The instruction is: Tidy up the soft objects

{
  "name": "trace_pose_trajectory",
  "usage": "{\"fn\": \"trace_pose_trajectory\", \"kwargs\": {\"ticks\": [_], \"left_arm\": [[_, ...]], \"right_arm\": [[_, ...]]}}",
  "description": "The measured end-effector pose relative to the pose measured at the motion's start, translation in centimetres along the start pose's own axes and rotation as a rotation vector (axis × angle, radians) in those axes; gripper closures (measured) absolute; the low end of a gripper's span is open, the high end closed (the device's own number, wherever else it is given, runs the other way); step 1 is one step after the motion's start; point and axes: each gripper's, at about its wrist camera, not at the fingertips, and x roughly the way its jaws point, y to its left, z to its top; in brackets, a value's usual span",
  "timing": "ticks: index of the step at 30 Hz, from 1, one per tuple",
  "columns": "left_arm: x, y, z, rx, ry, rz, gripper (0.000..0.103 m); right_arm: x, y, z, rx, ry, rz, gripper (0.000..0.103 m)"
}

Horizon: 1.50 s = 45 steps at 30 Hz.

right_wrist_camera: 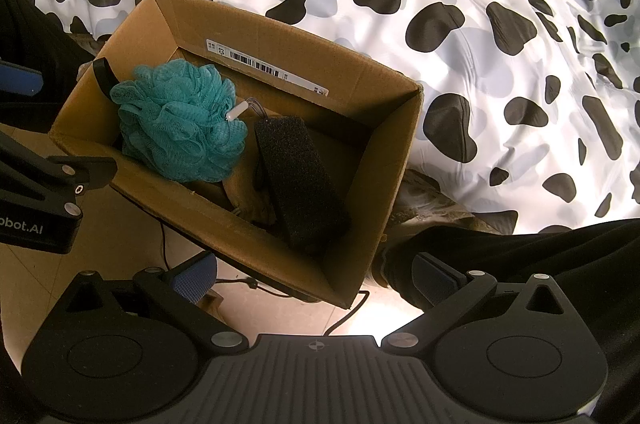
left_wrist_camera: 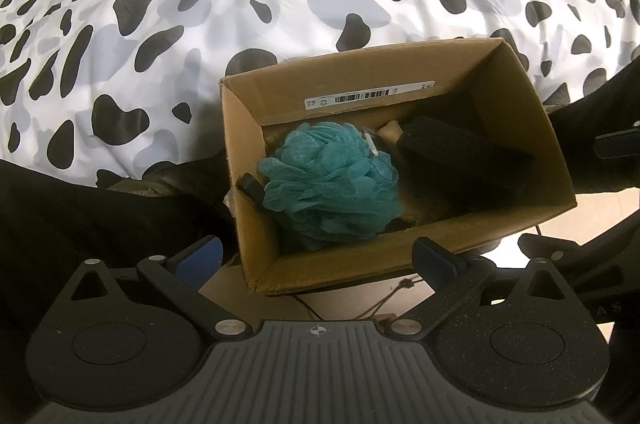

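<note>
Both grippers, left [left_wrist_camera: 316, 256] and right [right_wrist_camera: 316, 276], gape wide, empty, above the cardboard box [right_wrist_camera: 384, 160] holding a teal mesh loofah [right_wrist_camera: 180, 120] beside a black sponge block [right_wrist_camera: 300, 184].

We hold our left hand-held gripper [left_wrist_camera: 324, 260] with its jaws spread wide, gripping nothing. Our right hand-held gripper [right_wrist_camera: 316, 274] is likewise spread wide and empty, just beside the left one.

The cardboard box [right_wrist_camera: 384, 128] is open on top; a teal loofah [right_wrist_camera: 180, 120] fills its left side, a black sponge [right_wrist_camera: 300, 180] leans mid-box, leaving room at the right wall
</note>
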Motion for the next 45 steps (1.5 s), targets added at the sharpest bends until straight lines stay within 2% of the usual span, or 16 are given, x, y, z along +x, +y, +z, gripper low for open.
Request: {"fn": "trace_pose_trajectory", "kwargs": {"ticks": [45], "left_arm": [[-0.01, 0.2, -0.18, -0.002, 0.004, 0.002, 0.0]], "right_arm": [[0.07, 0.0, -0.09, -0.002, 0.005, -0.003, 0.0]]}}
